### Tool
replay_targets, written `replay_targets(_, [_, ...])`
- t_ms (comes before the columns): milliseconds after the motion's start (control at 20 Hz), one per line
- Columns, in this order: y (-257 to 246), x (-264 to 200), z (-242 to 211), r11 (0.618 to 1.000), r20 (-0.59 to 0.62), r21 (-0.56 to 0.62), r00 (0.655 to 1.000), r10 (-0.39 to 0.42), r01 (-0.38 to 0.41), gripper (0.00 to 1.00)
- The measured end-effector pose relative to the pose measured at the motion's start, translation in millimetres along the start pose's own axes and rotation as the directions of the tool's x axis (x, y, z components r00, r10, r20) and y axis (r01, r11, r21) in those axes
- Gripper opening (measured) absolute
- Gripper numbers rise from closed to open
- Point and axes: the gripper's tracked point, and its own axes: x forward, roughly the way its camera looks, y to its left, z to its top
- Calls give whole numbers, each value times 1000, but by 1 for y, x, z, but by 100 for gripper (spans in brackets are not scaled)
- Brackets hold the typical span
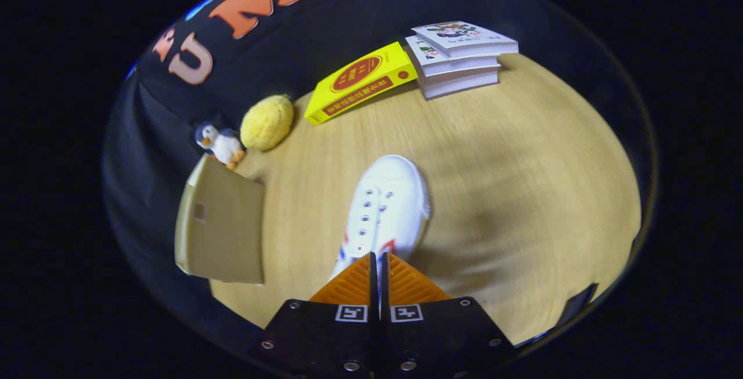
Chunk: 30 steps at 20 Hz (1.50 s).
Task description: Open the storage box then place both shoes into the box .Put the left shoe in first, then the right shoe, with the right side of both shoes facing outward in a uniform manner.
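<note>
The claw (pixel 378 263) pinches a white shoe (pixel 388 208) by its heel; the box (pixel 223 229) stands open, waiting.

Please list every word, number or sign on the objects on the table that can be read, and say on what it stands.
Yellow book: red print, too blurred to read.
Stack of books: cover print too small to read.
White shoe: a red and blue mark, no readable text.
Hand-held gripper, shut on the shoe's rear rim: two square coded markers, no words.
</note>
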Motion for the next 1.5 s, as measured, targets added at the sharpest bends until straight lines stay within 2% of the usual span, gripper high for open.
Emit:
replay_targets(50, [0,1,-3,1000,18,-22,1000,-21,21,1])
replay_targets(100, [7,-1,-7,1000,25,-21,1000,-2,2,1])
replay_targets(150, [17,-3,-18,1000,16,-14,1000,23,-23,9])
replay_targets(300, [20,-6,-23,1000,64,-19,998,-17,18,47])
replay_targets(350, [25,-6,-22,1000,86,-13,996,-27,28,56])
replay_targets(450, [26,-2,-29,998,105,-5,992,-66,67,64])
replay_targets(600, [24,11,-39,989,120,9,982,-148,148,68])
replay_targets(700, [20,18,-30,983,159,15,970,-183,183,65])
replay_targets(750, [20,22,-25,981,177,11,965,-192,193,55])
replay_targets(800, [22,26,-22,982,182,3,965,-187,190,51])
replay_targets(850, [26,28,-21,981,186,7,964,-191,193,43])
replay_targets(950, [26,28,-22,972,207,-19,952,-225,233,35])
replay_targets(1050, [27,27,-24,965,250,58,932,-261,255,34])
replay_targets(1150, [26,29,-27,957,264,190,928,-264,218,31])
replay_targets(1200, [28,28,-26,960,269,195,930,-251,202,30])
replay_targets(1300, [19,30,-25,965,297,36,919,-259,261,18])
replay_targets(1350, [20,26,-22,960,309,-21,915,-258,278,2])
replay_targets(1500, [15,12,-3,963,361,-15,900,-245,268,0])
